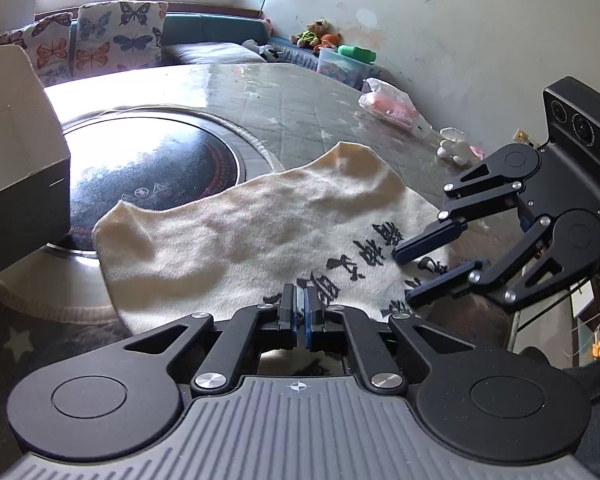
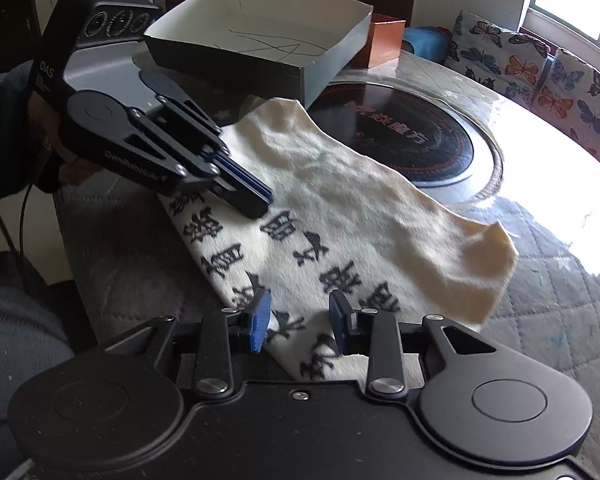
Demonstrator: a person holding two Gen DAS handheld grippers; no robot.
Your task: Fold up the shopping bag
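We see shopping bag [image 2: 340,216] flat, long axis toward worktop [image 2: 540,320] centre. Left tongs [image 2: 256,200] clenched on near printed edge; right tongs [image 2: 300,316] released, straddling same edge, nearer.

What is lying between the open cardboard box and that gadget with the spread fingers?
The cream shopping bag with dark lettering lies across that stretch, from beside the box down to the right gripper. The shut left gripper rests on it. The right wrist view shows this.

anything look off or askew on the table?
The shopping bag lies rumpled and skewed, its far corner draped onto the round black hob, the other far corner curled up. Left tongs are shut, tips down on it; right tongs are open over its near edge.
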